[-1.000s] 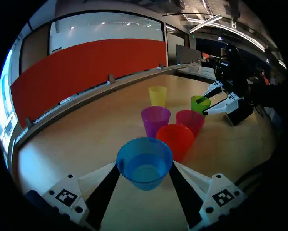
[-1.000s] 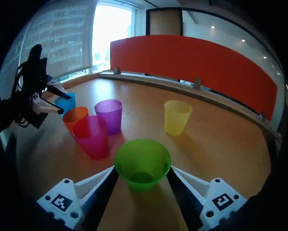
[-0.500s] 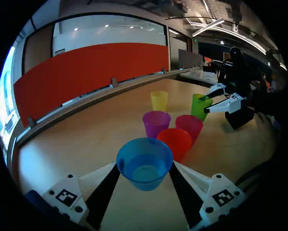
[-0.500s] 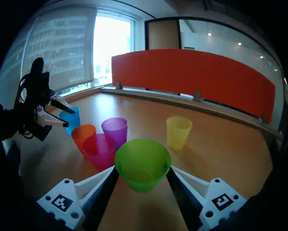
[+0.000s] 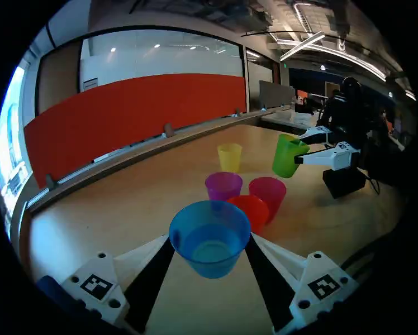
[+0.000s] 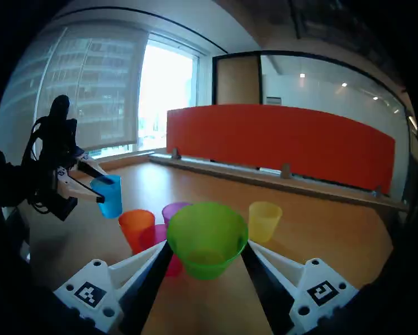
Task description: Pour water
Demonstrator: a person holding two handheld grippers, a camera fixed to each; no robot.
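My left gripper (image 5: 210, 245) is shut on a blue cup (image 5: 210, 243) with water in its bottom, held above the wooden table (image 5: 114, 212). In the right gripper view that blue cup (image 6: 108, 195) hangs in the air at the left, in the left gripper (image 6: 100, 188). My right gripper (image 6: 207, 248) is shut on a green cup (image 6: 207, 239), also lifted; in the left gripper view the green cup (image 5: 286, 156) hangs at the right, tilted slightly, in the right gripper (image 5: 297, 152). On the table stand an orange cup (image 5: 249, 211), a purple cup (image 5: 223, 186), a pink cup (image 5: 267, 192) and a yellow cup (image 5: 229, 157).
A long orange partition (image 5: 131, 111) runs along the table's far edge. A black block (image 5: 343, 181) sits on the table below the right gripper. Bright windows (image 6: 164, 100) lie behind the left gripper. Bare table lies left of the cups.
Both grippers have risen with their cups: the green cup has left the table and hangs higher, and the blue cup is higher too. The standing cups have not moved.
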